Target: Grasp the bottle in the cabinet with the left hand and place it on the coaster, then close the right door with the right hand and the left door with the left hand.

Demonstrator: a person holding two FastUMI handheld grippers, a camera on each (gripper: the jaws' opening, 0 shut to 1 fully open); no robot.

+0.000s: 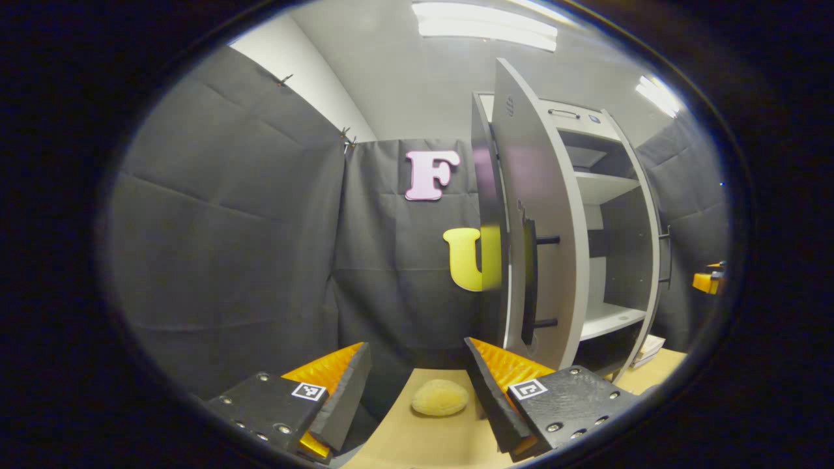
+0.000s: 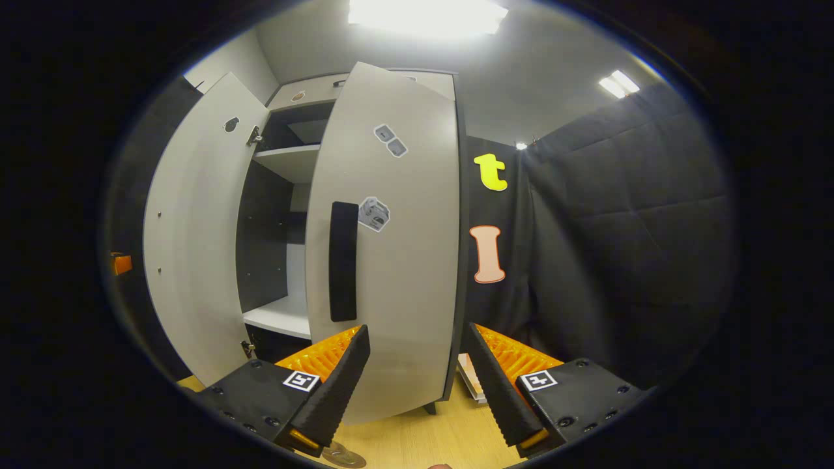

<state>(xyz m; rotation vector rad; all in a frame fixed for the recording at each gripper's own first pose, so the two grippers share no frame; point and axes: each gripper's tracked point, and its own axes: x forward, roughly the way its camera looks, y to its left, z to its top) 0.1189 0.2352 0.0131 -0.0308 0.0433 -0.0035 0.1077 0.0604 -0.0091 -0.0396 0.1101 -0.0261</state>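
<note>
Both sets of jaws stand wide apart with nothing between them. In the left gripper view, my left gripper (image 1: 417, 384) points past the edge of the left door (image 1: 544, 228), which stands swung out toward me, its dark bar handle (image 1: 529, 280) seen nearly edge-on. Beyond the door the cabinet (image 1: 619, 215) is open and I can see its pale shelves; I cannot make out a bottle on them. Between my fingers, farther off on the wooden surface (image 1: 430, 436), lies a small round yellowish pad (image 1: 440, 397). At the far right edge an orange bit of the other gripper (image 1: 707, 280) shows.

In the right gripper view, my right gripper (image 2: 417, 384) faces the right door (image 2: 397, 247) close up; the door is partly swung and its black handle (image 2: 343, 260) sits just above my left finger. To the left, the other door stands open, and the dark cabinet interior with a white shelf (image 2: 277, 319) shows between the two. A round coaster's rim (image 2: 342, 457) peeks out at the bottom, on the wood below my fingers
</note>
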